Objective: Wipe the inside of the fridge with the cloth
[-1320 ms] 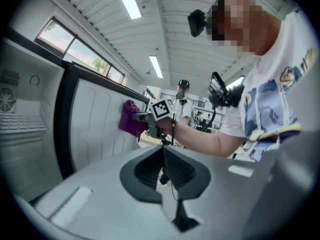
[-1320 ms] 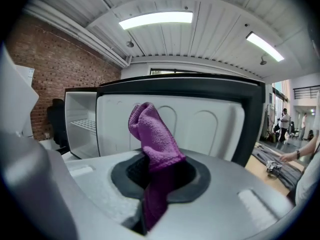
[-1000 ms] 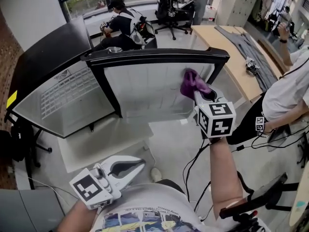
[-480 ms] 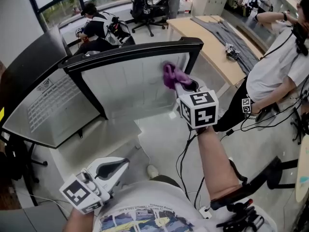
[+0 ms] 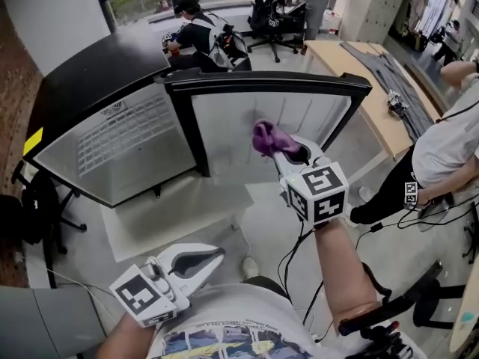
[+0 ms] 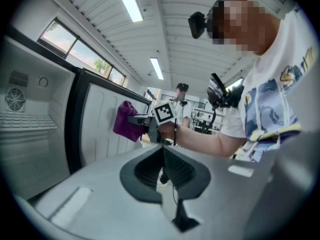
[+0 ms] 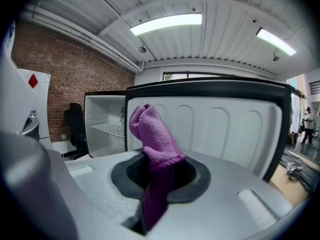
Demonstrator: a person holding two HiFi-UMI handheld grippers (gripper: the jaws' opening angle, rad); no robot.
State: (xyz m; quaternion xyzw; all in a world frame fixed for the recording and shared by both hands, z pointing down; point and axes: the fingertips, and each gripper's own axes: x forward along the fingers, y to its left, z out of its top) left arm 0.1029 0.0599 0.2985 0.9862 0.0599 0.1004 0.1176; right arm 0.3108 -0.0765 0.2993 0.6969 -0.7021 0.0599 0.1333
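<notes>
Closest in, down at 7 o'clock in the head view, the left gripper (image 5: 217, 255) (image 6: 162, 166) sits by the person's shirt with its jaws pressed together and nothing between them. Out past that, the right arm reaches toward 1 o'clock, and the right gripper (image 5: 288, 154) (image 7: 157, 179) is clamped on a purple cloth (image 5: 266, 137) (image 7: 152, 134) (image 6: 125, 121). One end of the cloth bunches up above the jaws and the other end hangs down through them. The cloth is right in front of the white ribbed inner side of the fridge door (image 5: 239, 126) (image 7: 220, 129), very close to it, but honestly I can't tell if it's actually touching. The door stands open at 12 o'clock with a black rim around it. The fridge body (image 5: 112, 137) is over at 10 o'clock, and its wire shelf (image 7: 107, 129) shows inside. At 3 o'clock there's a bystander in a white shirt (image 5: 449, 148). A wooden table (image 5: 359, 81) runs off at 2 o'clock. Way back around 12 o'clock a person sits (image 5: 191, 32) near a black office chair (image 5: 269, 13).
</notes>
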